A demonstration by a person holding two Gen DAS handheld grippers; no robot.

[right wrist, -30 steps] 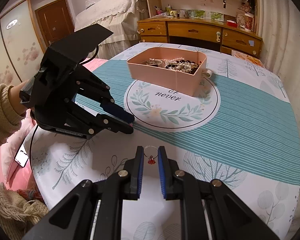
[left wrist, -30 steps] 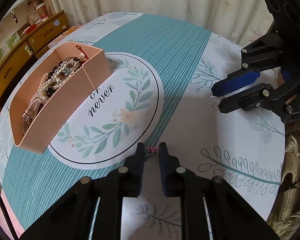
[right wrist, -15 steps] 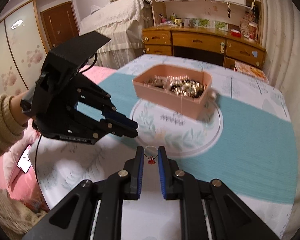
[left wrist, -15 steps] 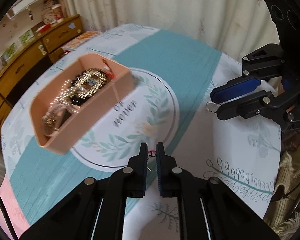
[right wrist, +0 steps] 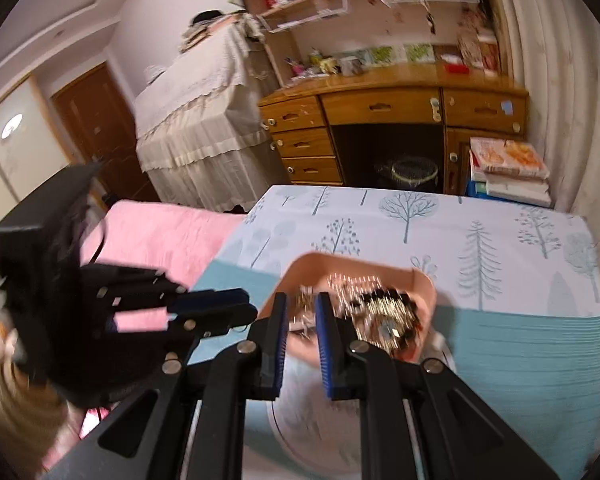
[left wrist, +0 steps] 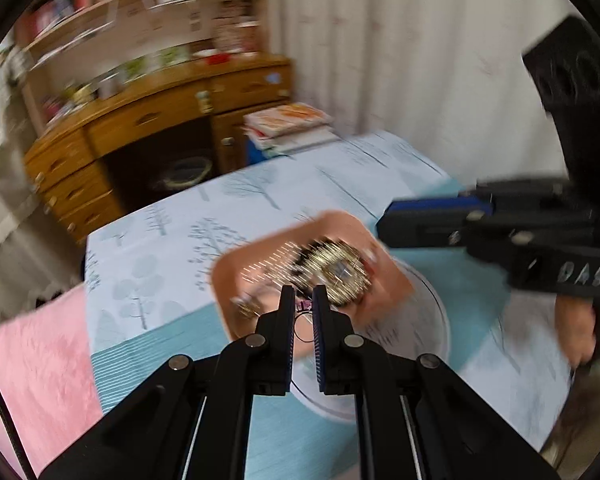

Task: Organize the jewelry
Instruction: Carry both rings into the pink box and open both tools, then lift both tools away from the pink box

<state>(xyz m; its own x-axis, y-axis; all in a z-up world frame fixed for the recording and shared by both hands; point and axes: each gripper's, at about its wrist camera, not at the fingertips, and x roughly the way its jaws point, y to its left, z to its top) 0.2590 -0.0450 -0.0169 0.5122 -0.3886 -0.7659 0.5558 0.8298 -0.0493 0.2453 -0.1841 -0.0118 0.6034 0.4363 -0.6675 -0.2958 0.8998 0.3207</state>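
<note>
A pink box [left wrist: 384,280] full of jewelry sits on the patterned tablecloth; it also shows in the right wrist view [right wrist: 420,284]. My left gripper [left wrist: 304,306] is shut on a thin ring with a pink stone [left wrist: 303,320] and holds it just over the box's near rim. My right gripper [right wrist: 302,308] hovers over the box's left end with its jaws slightly apart. No ring shows between its fingers; blur hides detail. The right gripper's blue pads [left wrist: 436,204] show at the right in the left wrist view.
A wooden desk with drawers [right wrist: 380,120] and a stack of books [right wrist: 508,172] stand beyond the table's far edge. A pink blanket [right wrist: 160,232] lies to the left. Curtains [left wrist: 400,60] hang behind the table.
Both grippers have lifted and swung forward over the pink box. The left still holds its ring. The ring seen in the right gripper earlier no longer shows, and its jaws stand wider.
</note>
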